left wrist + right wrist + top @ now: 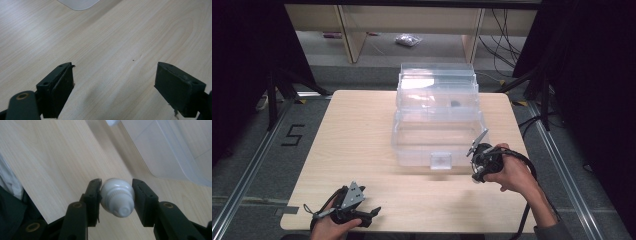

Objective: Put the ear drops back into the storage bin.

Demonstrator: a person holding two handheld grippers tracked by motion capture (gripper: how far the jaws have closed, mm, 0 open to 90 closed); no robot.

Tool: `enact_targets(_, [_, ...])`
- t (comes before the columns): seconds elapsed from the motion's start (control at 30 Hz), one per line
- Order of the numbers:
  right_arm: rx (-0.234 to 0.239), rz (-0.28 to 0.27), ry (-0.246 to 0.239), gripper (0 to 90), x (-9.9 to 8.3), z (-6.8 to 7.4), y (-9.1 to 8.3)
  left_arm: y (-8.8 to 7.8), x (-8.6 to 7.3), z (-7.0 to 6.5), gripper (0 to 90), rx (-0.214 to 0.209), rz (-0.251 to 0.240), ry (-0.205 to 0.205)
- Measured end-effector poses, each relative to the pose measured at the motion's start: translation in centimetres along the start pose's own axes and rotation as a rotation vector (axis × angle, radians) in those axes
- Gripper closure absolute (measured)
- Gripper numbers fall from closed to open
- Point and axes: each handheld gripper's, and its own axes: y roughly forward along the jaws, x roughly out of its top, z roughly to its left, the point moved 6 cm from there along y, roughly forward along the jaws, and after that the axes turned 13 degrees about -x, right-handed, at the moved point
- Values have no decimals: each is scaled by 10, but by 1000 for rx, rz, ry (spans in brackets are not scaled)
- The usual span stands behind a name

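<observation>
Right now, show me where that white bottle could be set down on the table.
Free: the broad strip of table left of the clear bin, and the front stretch between the left gripper and the right gripper holding the white bottle. Crowded: the centre-back, taken by the bin, and the narrow margin right of it.

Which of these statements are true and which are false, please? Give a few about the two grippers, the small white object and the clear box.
1. The right gripper is shut on the small white bottle. True.
2. The left gripper holds a bottle too. False: its jaws stand open with nothing between them.
3. The clear plastic box stands on the table. True.
4. The left gripper is inside the box. False: it is near the table's front edge.
</observation>
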Motion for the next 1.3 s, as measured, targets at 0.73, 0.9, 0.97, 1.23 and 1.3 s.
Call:
enact_targets(0.73, [-6,-23,8,603,23,-34,-31,1,1,0,150,2,-5,2])
enact_targets(0.9, [-9,-26,12,603,31,-44,-35,-2,0,1,150,4,20,9])
enact_targets(0.97, [-6,-28,14,603,33,-46,-36,1,1,-1,150,-6,-5,-2])
enact_targets(1.23, [-11,-16,52,603,51,-67,-36,-2,0,0,150,-3,18,7])
enact_targets(1.3, [-14,-11,56,603,54,-70,-35,-1,0,0,150,0,23,9])
